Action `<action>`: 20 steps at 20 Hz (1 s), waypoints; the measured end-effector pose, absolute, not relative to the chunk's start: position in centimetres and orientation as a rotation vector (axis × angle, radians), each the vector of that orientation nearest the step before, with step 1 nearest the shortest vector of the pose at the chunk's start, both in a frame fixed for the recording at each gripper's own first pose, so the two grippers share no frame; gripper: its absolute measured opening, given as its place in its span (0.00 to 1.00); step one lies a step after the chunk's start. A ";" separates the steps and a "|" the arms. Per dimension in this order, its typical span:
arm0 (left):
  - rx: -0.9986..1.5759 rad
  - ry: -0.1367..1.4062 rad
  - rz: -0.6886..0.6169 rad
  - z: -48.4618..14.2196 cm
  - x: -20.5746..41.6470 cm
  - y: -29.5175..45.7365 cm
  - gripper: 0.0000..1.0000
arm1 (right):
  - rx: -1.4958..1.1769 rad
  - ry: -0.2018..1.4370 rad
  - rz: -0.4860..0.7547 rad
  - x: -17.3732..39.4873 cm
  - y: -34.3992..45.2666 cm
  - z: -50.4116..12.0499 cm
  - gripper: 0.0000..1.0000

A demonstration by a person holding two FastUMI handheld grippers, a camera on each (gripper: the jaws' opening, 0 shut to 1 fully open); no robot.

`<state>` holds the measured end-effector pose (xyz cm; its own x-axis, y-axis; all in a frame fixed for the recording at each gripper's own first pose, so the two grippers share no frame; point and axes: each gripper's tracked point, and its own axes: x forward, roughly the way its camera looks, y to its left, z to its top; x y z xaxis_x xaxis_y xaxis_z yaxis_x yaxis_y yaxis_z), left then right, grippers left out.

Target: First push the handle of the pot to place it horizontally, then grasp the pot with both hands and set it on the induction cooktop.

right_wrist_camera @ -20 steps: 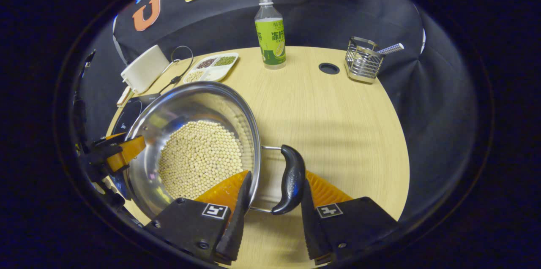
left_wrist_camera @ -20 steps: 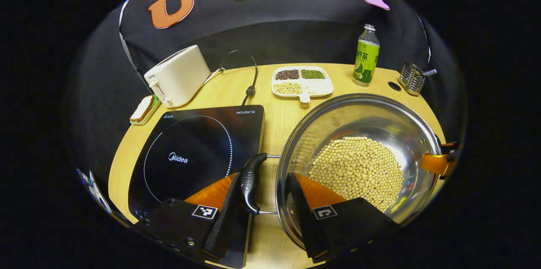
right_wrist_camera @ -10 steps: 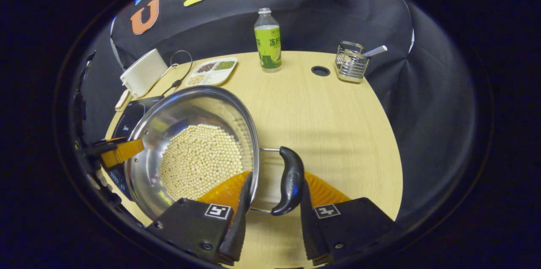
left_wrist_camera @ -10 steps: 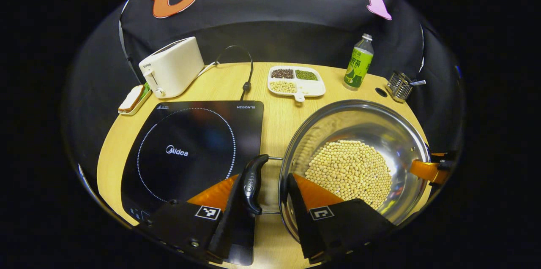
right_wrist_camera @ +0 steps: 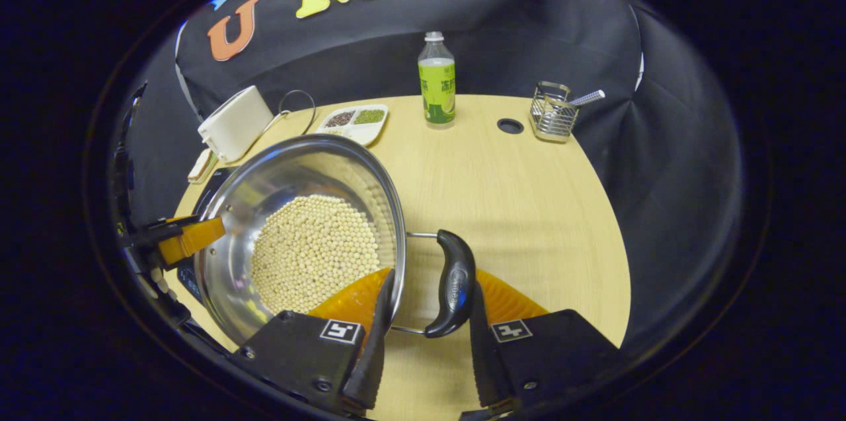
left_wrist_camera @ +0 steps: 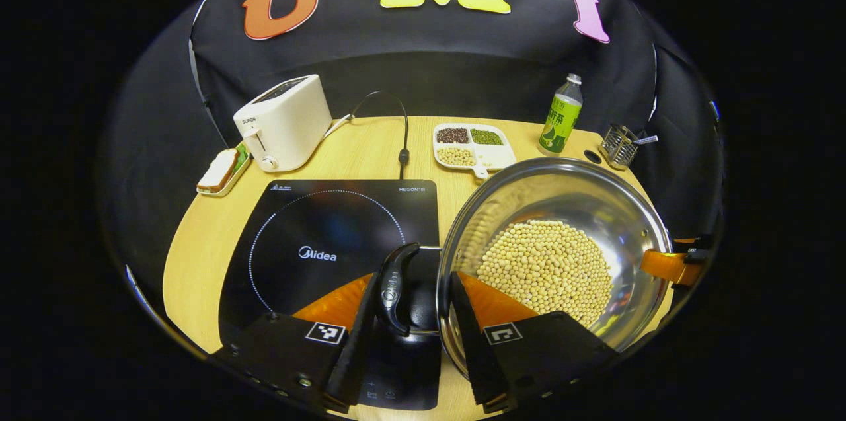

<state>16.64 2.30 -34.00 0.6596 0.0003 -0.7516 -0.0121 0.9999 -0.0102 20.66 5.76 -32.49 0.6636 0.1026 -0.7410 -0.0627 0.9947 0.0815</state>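
In the left gripper view, the cooktop (left_wrist_camera: 330,249) lies on the table (left_wrist_camera: 198,256) to the left, and the pot (left_wrist_camera: 562,256), with beans (left_wrist_camera: 545,269) in it, sits to its right, the pot's left handle (left_wrist_camera: 393,285) over the cooktop's near right corner. Far left stands a toaster (left_wrist_camera: 284,120), with a small dish (left_wrist_camera: 221,170) to its left. A divided tray (left_wrist_camera: 472,147) lies behind the pot. Right of the tray stands a bottle (left_wrist_camera: 560,115), then a wire basket (left_wrist_camera: 618,147) at the far right edge.
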 end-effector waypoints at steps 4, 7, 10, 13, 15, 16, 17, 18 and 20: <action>-0.018 0.840 0.014 -33.2 16.5 4.2 0.61 | 0.044 0.829 0.096 20.4 7.6 -31.6 0.55; -0.019 0.834 0.025 -32.7 16.3 6.3 0.61 | 0.043 0.820 0.108 20.6 9.7 -31.1 0.55; -0.019 0.830 0.043 -32.2 16.1 8.7 0.61 | 0.042 0.819 0.123 20.6 12.2 -30.8 0.55; -0.012 0.828 0.065 -31.9 15.7 11.4 0.61 | 0.045 0.828 0.139 20.6 14.9 -30.9 0.55; -0.012 0.832 0.085 -31.9 15.2 13.3 0.61 | 0.042 0.832 0.156 20.6 16.9 -30.9 0.55; -0.018 0.833 0.094 -31.9 15.1 14.2 0.61 | 0.039 0.831 0.164 20.8 17.9 -30.9 0.55; -0.023 0.836 0.104 -31.9 14.9 15.2 0.61 | 0.036 0.831 0.170 20.8 18.8 -30.9 0.55; -0.025 0.840 0.111 -31.8 14.8 16.0 0.61 | 0.034 0.833 0.175 20.8 19.8 -31.0 0.55; -0.017 0.843 0.122 -32.0 14.7 17.9 0.61 | 0.036 0.842 0.185 20.9 21.6 -31.2 0.55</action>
